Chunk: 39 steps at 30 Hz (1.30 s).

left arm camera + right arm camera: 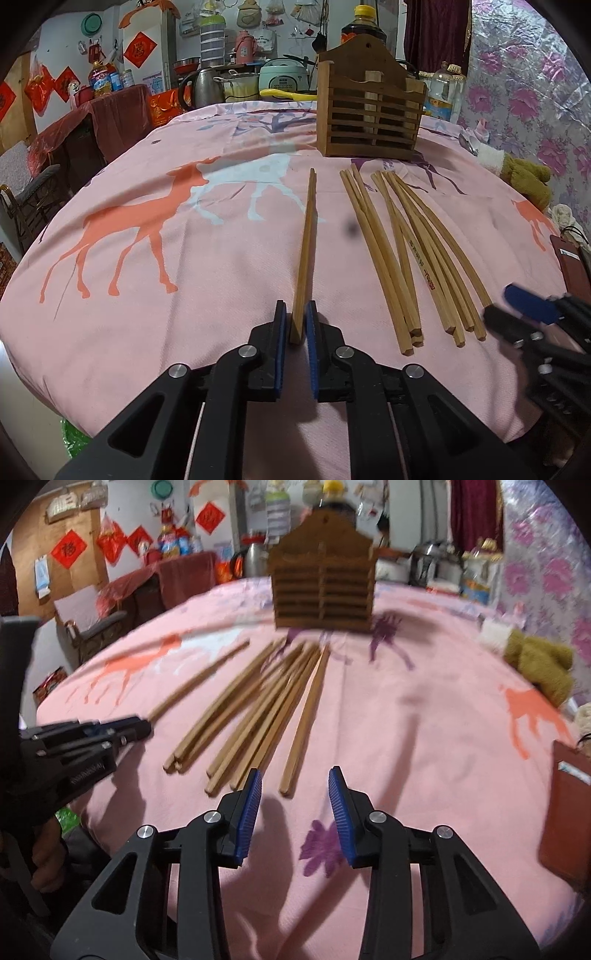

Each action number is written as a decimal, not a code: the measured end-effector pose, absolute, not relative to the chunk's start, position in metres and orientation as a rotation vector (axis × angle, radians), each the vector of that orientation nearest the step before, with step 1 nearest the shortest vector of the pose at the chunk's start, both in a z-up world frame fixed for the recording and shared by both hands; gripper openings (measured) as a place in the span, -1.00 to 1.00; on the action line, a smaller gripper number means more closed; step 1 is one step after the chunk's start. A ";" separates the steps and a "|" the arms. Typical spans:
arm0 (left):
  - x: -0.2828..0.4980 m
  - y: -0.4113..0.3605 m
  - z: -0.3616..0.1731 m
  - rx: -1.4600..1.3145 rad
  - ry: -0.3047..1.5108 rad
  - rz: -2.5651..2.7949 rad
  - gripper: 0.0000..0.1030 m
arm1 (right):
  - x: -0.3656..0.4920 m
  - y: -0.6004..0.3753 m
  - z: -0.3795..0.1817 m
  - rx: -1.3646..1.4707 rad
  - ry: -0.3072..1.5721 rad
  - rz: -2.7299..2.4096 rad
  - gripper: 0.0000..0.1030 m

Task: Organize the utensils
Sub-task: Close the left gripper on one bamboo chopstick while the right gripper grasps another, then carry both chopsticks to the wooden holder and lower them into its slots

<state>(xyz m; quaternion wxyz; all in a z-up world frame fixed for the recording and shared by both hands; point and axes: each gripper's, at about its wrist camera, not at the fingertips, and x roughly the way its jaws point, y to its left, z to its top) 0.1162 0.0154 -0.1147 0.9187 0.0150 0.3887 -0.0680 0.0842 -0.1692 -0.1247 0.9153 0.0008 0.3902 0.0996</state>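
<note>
A pink tablecloth (147, 192) printed with orange and white deer covers the table. At its far side stands a dark brown slatted wooden holder (369, 110) with a peaked back board, upright and well apart from the chopsticks. On the cloth in front of it lies a loose bundle of chopsticks (417, 251), plain light-brown wood, square at the near ends, fanned and overlapping, one with red printed characters. To their left lies a pair of chopsticks (306, 251), pointing toward the holder. The left gripper (295, 325) has its blue pads pressed on the near end of that pair. The right gripper (295, 801) hangs open and empty, one chopstick's end just ahead of its gap.
</note>
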 end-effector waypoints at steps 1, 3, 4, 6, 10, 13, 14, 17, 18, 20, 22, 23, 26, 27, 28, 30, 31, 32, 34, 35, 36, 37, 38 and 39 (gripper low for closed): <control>0.116 0.015 -0.114 0.033 0.799 -0.145 -0.67 | 0.084 -0.169 -0.124 0.001 0.800 0.206 -0.25; 0.115 0.012 -0.115 0.040 0.798 -0.150 -0.40 | 0.083 -0.168 -0.125 -0.004 0.797 0.197 -0.37; 0.115 0.011 -0.114 0.044 0.798 -0.161 -0.35 | 0.083 -0.170 -0.124 -0.004 0.793 0.179 -0.47; 0.114 0.009 -0.115 0.056 0.796 -0.148 -0.21 | 0.084 -0.178 -0.124 0.016 0.793 0.142 -0.87; 0.116 0.018 -0.114 0.016 0.806 -0.143 -0.22 | 0.087 -0.191 -0.124 0.058 0.795 0.120 -0.88; 0.116 0.020 -0.114 0.009 0.807 -0.140 -0.22 | 0.088 -0.191 -0.124 0.071 0.791 0.140 -0.79; 0.116 0.021 -0.114 0.012 0.806 -0.140 -0.22 | 0.088 -0.190 -0.125 0.068 0.794 0.143 -0.77; 0.116 0.020 -0.114 0.023 0.802 -0.138 -0.25 | 0.089 -0.188 -0.126 0.058 0.797 0.140 -0.76; 0.115 0.021 -0.114 0.022 0.800 -0.141 -0.41 | 0.089 -0.188 -0.126 0.056 0.796 0.139 -0.80; 0.115 0.020 -0.114 0.024 0.799 -0.147 -0.75 | 0.088 -0.187 -0.126 0.052 0.793 0.137 -0.85; 0.114 0.019 -0.113 0.020 0.803 -0.165 -0.86 | 0.086 -0.187 -0.124 0.050 0.784 0.136 -0.85; 0.113 0.018 -0.113 0.023 0.804 -0.170 -0.86 | 0.085 -0.188 -0.122 0.051 0.770 0.134 -0.85; 0.110 0.015 -0.107 0.027 0.792 -0.177 -0.89 | 0.080 -0.191 -0.114 0.053 0.729 0.121 -0.86; 0.108 0.015 -0.103 0.026 0.785 -0.178 -0.88 | 0.078 -0.192 -0.111 0.052 0.717 0.117 -0.86; 0.107 0.015 -0.098 0.022 0.775 -0.182 -0.89 | 0.076 -0.193 -0.108 0.049 0.700 0.113 -0.86; 0.104 0.015 -0.090 0.020 0.760 -0.181 -0.89 | 0.072 -0.194 -0.101 0.046 0.672 0.107 -0.88; 0.103 0.015 -0.084 0.015 0.749 -0.181 -0.88 | 0.069 -0.195 -0.095 0.046 0.648 0.105 -0.88; 0.102 0.015 -0.078 0.011 0.740 -0.182 -0.89 | 0.066 -0.196 -0.089 0.047 0.624 0.104 -0.88; 0.100 0.015 -0.065 -0.001 0.727 -0.193 -0.88 | 0.062 -0.198 -0.075 0.050 0.581 0.101 -0.88; 0.099 0.015 -0.060 -0.005 0.721 -0.198 -0.88 | 0.060 -0.200 -0.069 0.055 0.563 0.101 -0.88; 0.098 0.015 -0.056 -0.009 0.715 -0.202 -0.88 | 0.059 -0.201 -0.064 0.062 0.549 0.100 -0.88; 0.098 0.015 -0.049 -0.011 0.706 -0.208 -0.89 | 0.057 -0.204 -0.056 0.077 0.534 0.105 -0.88; 0.097 0.015 -0.045 -0.011 0.699 -0.212 -0.89 | 0.057 -0.206 -0.050 0.087 0.520 0.108 -0.88; 0.097 0.016 -0.040 -0.012 0.693 -0.214 -0.89 | 0.056 -0.208 -0.044 0.093 0.506 0.109 -0.88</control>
